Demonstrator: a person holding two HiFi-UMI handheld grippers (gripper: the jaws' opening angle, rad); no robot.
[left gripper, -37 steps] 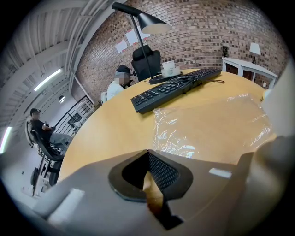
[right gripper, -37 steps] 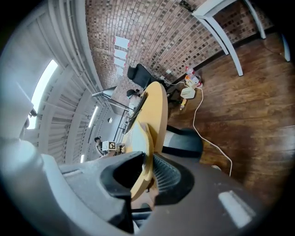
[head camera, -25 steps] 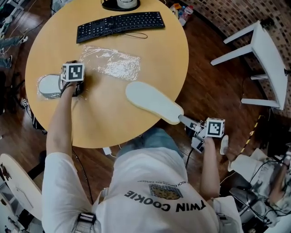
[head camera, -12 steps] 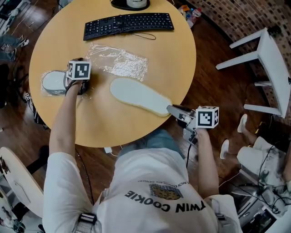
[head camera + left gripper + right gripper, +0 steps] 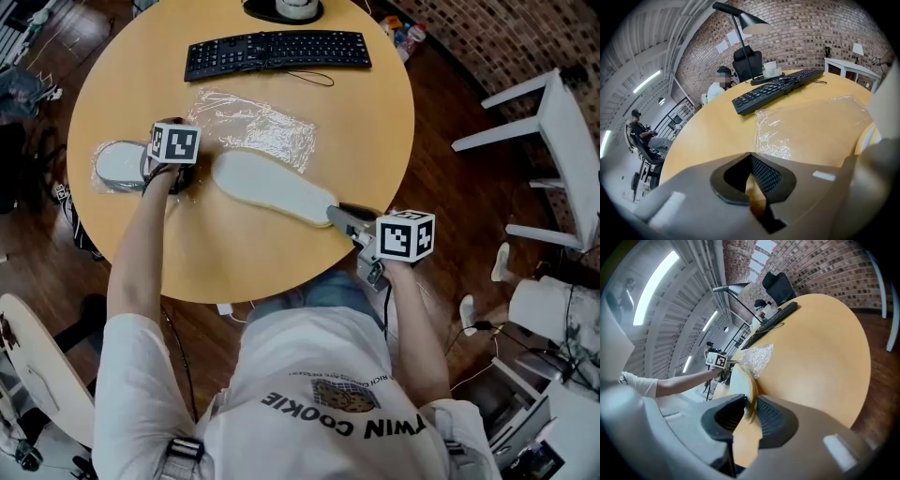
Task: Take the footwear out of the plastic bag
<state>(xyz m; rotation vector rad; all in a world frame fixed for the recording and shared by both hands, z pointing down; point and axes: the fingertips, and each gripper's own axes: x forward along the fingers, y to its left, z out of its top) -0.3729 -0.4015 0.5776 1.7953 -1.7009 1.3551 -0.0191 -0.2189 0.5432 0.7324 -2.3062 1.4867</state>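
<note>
A long white slipper point(image 5: 272, 187) lies flat over the round table point(image 5: 216, 253), its toe close to my left gripper. My right gripper point(image 5: 339, 216) grips the heel end at the table's near right edge. In the right gripper view the slipper's thin edge point(image 5: 746, 385) stands between the pads of the right gripper point(image 5: 747, 411), whose jaws are opening slightly. My left gripper point(image 5: 176, 176) sits at the table's left, jaws closed to a slit, on the edge of a clear plastic bag point(image 5: 105, 183) holding a second pale slipper point(image 5: 117, 166). The film between the pads of the left gripper point(image 5: 752, 187) is hard to see.
An empty crumpled plastic bag point(image 5: 258, 127) lies just behind the white slipper. A black keyboard point(image 5: 278, 52) and a lamp base point(image 5: 286, 9) sit at the far edge. White chairs point(image 5: 553, 141) stand on the floor to the right. People sit in the background.
My right gripper has carried the white slipper leftward and further onto the table, until its toe nears the left gripper. The left gripper has stayed on the bag.
</note>
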